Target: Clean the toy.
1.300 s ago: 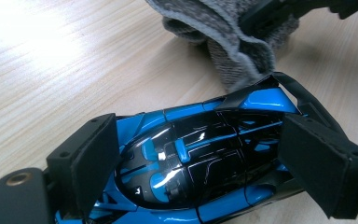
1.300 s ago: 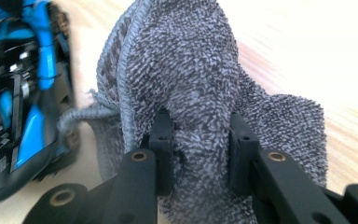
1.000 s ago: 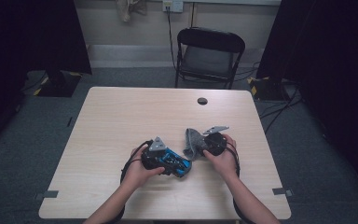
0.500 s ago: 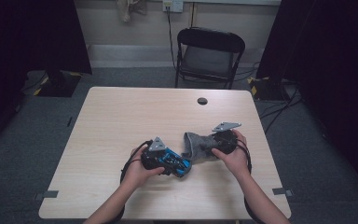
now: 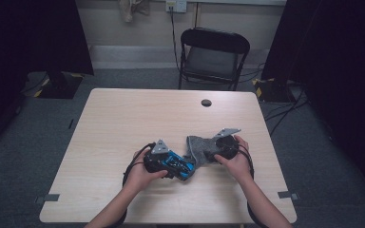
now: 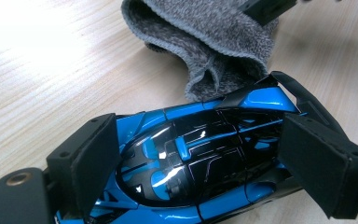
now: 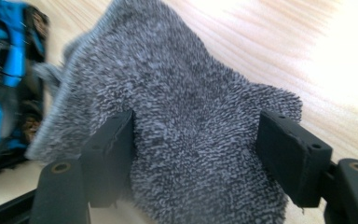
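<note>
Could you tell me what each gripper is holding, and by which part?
Left gripper clamps the blue toy car across its sides; right gripper stands open around the grey cloth.

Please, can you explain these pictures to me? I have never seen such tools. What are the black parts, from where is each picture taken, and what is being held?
A person sits at a wooden table holding a hand-operated gripper in each hand. One camera looks down from above; one more rides on each gripper, looking along its two black jaws. The left gripper is closed on a blue and black toy car, its pads pressing the car's two ends. The right gripper has a grey fluffy cloth between its jaws, which have just been opening. The cloth touches the car.
</note>
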Demonstrator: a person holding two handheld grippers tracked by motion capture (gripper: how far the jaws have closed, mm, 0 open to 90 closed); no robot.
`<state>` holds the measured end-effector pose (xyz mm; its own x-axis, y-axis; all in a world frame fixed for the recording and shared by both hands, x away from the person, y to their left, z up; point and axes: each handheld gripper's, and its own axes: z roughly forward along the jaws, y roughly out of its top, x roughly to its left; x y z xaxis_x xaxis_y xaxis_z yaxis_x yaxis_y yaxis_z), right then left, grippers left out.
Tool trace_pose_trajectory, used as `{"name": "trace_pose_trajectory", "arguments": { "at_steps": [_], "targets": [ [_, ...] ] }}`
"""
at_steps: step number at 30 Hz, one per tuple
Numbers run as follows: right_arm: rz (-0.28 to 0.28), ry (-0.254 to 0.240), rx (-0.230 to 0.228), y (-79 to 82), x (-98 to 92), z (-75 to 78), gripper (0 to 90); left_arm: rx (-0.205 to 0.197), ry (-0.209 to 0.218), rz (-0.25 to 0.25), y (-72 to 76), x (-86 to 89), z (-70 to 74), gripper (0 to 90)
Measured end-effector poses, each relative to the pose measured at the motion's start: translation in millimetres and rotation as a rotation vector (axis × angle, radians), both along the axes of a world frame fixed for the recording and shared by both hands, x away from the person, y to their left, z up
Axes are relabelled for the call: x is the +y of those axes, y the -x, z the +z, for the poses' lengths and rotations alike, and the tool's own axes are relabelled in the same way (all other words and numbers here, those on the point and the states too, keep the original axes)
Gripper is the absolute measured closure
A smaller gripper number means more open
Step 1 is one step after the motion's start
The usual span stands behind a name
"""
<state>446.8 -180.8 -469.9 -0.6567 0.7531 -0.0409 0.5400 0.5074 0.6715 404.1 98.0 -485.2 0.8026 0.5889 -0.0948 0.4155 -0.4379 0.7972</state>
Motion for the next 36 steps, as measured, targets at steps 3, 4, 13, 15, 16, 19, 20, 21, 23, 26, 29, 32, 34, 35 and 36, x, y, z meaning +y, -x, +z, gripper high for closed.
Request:
{"name": "trace_pose_trajectory", "arguments": {
  "at_steps": [3,4,13,15,16,19,20,21,23,26,29,32,34,35,36],
  "targets": [
    [-0.018,0.003,0.002,-2.1,3.1,-7.3,27.6,0.001,0.000,0.001,0.1,0.0,0.0,12.6],
    [-0.029,0.005,0.002,-2.3,4.5,-9.2,27.6,0.001,0.001,0.000,0.0,0.0,0.0,12.6],
    [-0.067,0.024,-0.005,-2.2,15.7,-14.8,41.5,0.002,0.004,-0.002,0.0,0.0,-0.3,12.6],
    [-0.057,0.016,-0.003,-0.3,17.2,-14.5,51.7,0.002,0.003,-0.002,0.1,-0.2,-0.2,12.6],
    [-0.051,0.023,-0.001,0.1,19.0,-13.6,56.7,0.001,0.002,-0.003,0.0,-0.2,-0.1,12.6],
    [-0.065,0.036,0.018,-0.3,22.8,-11.4,64.7,-0.002,-0.013,-0.010,0.0,-0.5,0.6,12.4],
    [-0.064,0.041,0.017,-0.6,23.5,-11.1,66.2,-0.001,-0.019,-0.011,0.0,-0.4,1.1,12.4],
    [-0.069,0.043,0.020,-0.4,24.0,-10.8,67.1,0.002,-0.026,-0.012,0.1,0.1,2.0,12.6],
    [-0.074,0.044,0.019,0.1,24.3,-10.7,69.0,0.008,-0.034,-0.008,0.8,2.5,5.3,16.9],
    [-0.080,0.047,0.015,1.0,24.7,-10.6,70.0,0.015,-0.028,0.003,3.8,7.4,9.3,16.5],
    [-0.089,0.044,0.015,2.5,25.6,-10.2,70.7,0.006,-0.031,0.010,9.1,12.6,14.1,17.0],
    [-0.097,0.015,0.029,3.7,23.7,-8.7,71.4,0.011,-0.036,0.011,14.6,14.8,15.6,17.0],
    [-0.089,0.016,0.033,5.6,24.7,-6.4,71.7,0.016,-0.044,0.010,16.1,12.8,12.0,17.2],
    [-0.083,0.006,0.032,6.7,25.0,-4.8,71.8,0.015,-0.048,0.014,15.8,11.4,9.5,17.3],
    [-0.073,-0.005,0.038,8.0,25.9,-2.7,71.9,0.014,-0.051,0.015,15.0,10.3,7.2,17.5]
  ]
}}
